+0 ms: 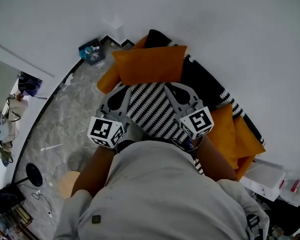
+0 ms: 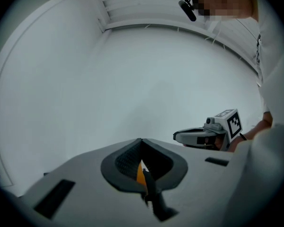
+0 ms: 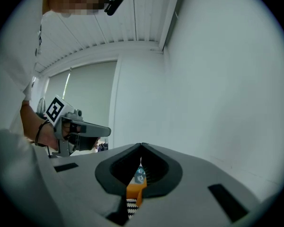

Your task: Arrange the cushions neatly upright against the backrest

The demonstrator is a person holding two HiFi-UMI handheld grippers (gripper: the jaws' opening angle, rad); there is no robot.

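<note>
Head view: 2 hand-held grippers (image 1: pixel 123 91) (image 1: pixel 172 87) (square-marker cubes (image 1: pixel 106 132) (image 1: pixel 199 122)) pinch the striped cushion (image 1: pixel 150 111).

Two grippers (image 1: pixel 124 91) (image 1: pixel 172 89), one striped cushion (image 1: pixel 152 114)

We see the striped cushion (image 1: pixel 150 115) as coarse woven cloth, matt; the orange cushion (image 1: pixel 150 64) is a smoother matt fabric. The shells of the left hand-held gripper (image 2: pixel 141 141) and the right hand-held gripper (image 3: pixel 141 146) look like matt grey plastic, with darker, finely ribbed pads (image 2: pixel 125 159) inside. The floor (image 1: pixel 65 119) looks like marbled stone with a slight sheen, the wall (image 1: pixel 230 29) plain and matt, the shirt (image 1: pixel 155 194) soft grey cloth.
</note>
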